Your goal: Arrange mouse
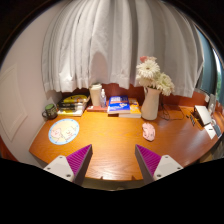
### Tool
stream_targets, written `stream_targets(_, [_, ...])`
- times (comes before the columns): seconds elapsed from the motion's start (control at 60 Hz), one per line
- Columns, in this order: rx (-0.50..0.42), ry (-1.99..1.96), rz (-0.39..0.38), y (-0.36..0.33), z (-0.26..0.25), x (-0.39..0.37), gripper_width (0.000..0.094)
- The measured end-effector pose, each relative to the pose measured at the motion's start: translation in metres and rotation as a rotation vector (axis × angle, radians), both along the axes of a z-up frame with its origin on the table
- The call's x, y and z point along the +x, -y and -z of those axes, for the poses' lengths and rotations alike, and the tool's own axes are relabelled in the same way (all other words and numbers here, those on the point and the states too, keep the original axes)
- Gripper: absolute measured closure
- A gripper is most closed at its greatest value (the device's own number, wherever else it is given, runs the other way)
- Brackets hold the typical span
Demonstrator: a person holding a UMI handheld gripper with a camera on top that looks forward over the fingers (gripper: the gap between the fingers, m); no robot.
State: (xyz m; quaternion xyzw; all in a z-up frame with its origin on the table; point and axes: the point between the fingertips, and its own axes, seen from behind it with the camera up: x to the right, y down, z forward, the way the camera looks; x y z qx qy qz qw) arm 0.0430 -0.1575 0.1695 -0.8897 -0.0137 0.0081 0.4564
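A small pale pink mouse (148, 131) lies on the wooden desk (110, 140), ahead of my right finger and in front of a vase. My gripper (113, 158) is open and empty. Its purple pads (81, 157) stand wide apart over the near part of the desk, with only bare wood between them. The mouse is well beyond the fingertips.
A cream vase of white flowers (151, 100) stands behind the mouse. Books (122, 106) and a pink carton (97, 96) sit at the back. A round patterned coaster (64, 131) and a small plant (49, 110) are at the left. A laptop (207, 120) is at the right. White curtains hang behind.
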Motion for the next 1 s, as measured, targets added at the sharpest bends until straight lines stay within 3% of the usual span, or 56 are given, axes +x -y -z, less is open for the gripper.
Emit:
stream_targets(0.2, [-0.106,0.028,0.072,-0.019,0.097,0.075,0.0089])
stream_targets(0.367, [-0.145,0.065,0.105,-0.063,0.147,0.133,0.009])
stream_targets(0.633, [-0.179,0.053,0.117,-0.156,0.181,0.186,0.009])
stream_targets(0.75, [-0.16,0.024,0.111,-0.195,0.181,0.194,0.013])
stream_targets(0.817, [-0.165,0.005,0.102,-0.21,0.183,0.194,0.0205])
stream_targets(0.9, [-0.165,-0.01,0.097,-0.221,0.183,0.194,0.0403])
stream_targets(1.0, [-0.177,-0.005,0.103,-0.224,0.184,0.193,0.0455])
